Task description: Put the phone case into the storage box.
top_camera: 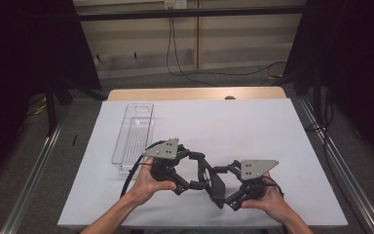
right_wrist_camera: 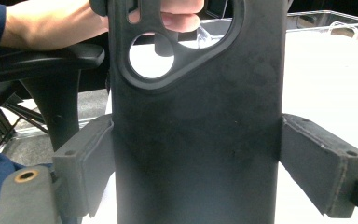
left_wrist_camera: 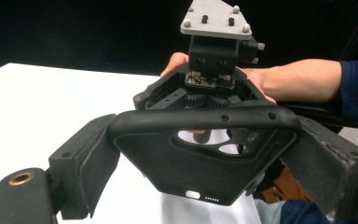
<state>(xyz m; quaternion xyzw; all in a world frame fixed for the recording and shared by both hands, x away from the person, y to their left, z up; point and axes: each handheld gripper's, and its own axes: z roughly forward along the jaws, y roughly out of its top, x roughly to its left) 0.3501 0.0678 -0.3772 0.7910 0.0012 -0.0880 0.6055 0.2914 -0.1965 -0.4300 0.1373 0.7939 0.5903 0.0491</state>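
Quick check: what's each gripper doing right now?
Left gripper: shut on the black phone case.
Right gripper: shut on the same case.

A wooden table carries a white rectangular sheet that covers nearly all of its top. On the sheet lies a long clear plastic tray, just beyond the left gripper, on its outer side.

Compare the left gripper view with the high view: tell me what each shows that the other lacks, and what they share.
Left gripper view alone: the phone case's port cutouts and camera opening up close, clamped between padded jaws.

High view alone: the clear plastic tray on the white table, and the left gripper.

Both: the case and the right gripper with its grey plate.
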